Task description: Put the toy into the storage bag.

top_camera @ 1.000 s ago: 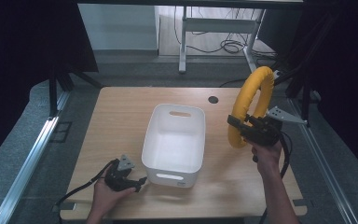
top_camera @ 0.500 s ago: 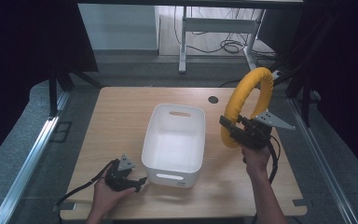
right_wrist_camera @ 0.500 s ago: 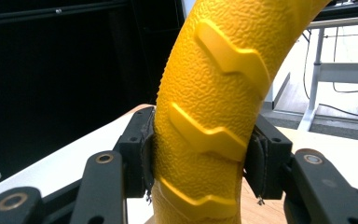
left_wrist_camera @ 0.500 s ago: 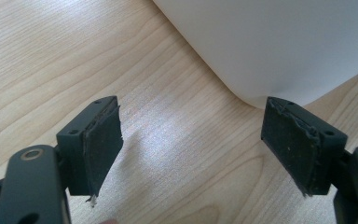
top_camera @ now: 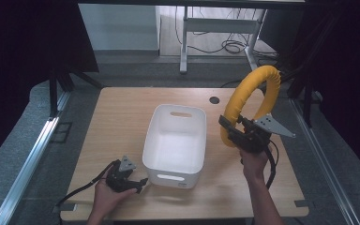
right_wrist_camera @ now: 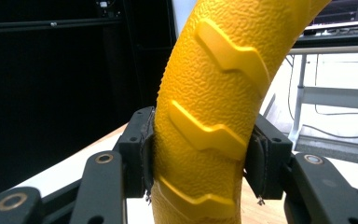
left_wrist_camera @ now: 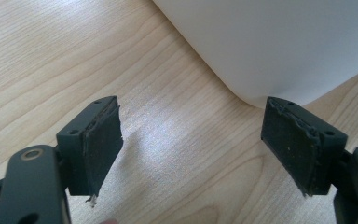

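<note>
A big yellow ring [top_camera: 249,101] with raised tread marks [right_wrist_camera: 205,112] stands upright in the air over the table's right side. My right gripper [top_camera: 232,133] is shut on its lower part, and both pads [right_wrist_camera: 145,149] press its sides. The ring hangs just right of a white plastic bin [top_camera: 176,140] in the table's middle. My left gripper [top_camera: 133,180] rests low on the table by the bin's near left corner, jaws open and empty, with the bin's wall [left_wrist_camera: 270,42] just beyond its pads [left_wrist_camera: 100,140].
The wooden table [top_camera: 122,122] has a round cable hole [top_camera: 214,100] behind the bin. Dark curtains flank both sides. A desk frame and loose cables stand on the floor beyond the far edge.
The right hand has carried the yellow ring leftward, closer to the bin. The left hand and its gripper have stayed put.
</note>
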`<state>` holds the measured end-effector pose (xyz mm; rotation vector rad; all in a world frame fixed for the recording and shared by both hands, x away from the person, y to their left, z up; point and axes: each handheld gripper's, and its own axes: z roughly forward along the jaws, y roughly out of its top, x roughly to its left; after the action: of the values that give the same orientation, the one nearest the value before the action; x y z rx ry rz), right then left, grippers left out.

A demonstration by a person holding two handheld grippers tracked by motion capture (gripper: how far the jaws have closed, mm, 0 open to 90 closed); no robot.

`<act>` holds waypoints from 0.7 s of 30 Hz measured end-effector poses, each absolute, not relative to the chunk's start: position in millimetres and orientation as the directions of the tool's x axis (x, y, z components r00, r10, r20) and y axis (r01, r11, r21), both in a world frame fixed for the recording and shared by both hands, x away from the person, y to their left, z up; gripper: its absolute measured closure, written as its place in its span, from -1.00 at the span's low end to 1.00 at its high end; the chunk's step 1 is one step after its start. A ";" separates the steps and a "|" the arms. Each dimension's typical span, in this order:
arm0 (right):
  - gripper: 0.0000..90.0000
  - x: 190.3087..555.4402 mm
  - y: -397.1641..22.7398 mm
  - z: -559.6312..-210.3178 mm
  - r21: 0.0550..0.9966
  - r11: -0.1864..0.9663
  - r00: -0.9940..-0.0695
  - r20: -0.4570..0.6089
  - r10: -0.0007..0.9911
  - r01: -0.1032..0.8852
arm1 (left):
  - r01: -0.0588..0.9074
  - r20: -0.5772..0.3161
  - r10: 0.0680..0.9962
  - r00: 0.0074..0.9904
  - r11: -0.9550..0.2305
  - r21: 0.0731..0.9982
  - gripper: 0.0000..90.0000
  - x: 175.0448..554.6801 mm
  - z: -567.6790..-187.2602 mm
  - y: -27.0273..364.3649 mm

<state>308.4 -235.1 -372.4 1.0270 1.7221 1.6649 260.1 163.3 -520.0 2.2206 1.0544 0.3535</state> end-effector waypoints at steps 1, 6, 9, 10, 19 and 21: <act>0.11 307.5 -234.0 -372.2 0.987 -0.049 -0.571 0.128 0.811 0.151 | 0.593 -0.032 0.767 0.641 -0.468 0.656 -0.55 260.1 -520.0 163.3; 0.11 303.8 -229.0 -368.4 0.990 -0.056 -0.576 0.122 0.808 0.130 | 0.593 -0.032 0.766 0.642 -0.470 0.654 -0.55 260.2 -520.0 163.4; 0.11 301.5 -226.1 -365.1 0.992 -0.052 -0.576 0.108 0.810 0.113 | 0.594 -0.032 0.766 0.642 -0.470 0.653 -0.55 260.1 -520.1 163.3; 0.11 300.2 -224.6 -363.8 0.993 -0.040 -0.573 0.096 0.814 0.110 | 0.594 -0.033 0.766 0.642 -0.470 0.653 -0.55 260.1 -520.1 163.3; 0.10 297.1 -222.7 -361.7 0.993 -0.050 -0.576 0.104 0.811 0.109 | 0.594 -0.033 0.765 0.644 -0.472 0.652 -0.55 260.3 -520.6 162.9; 0.10 297.1 -222.4 -360.8 0.993 -0.048 -0.573 0.101 0.814 0.107 | 0.594 -0.033 0.765 0.643 -0.472 0.652 -0.55 260.3 -520.7 163.0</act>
<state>297.1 -222.4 -360.8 0.9793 1.6853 1.6723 260.3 163.0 -520.7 2.2255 1.0525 0.3490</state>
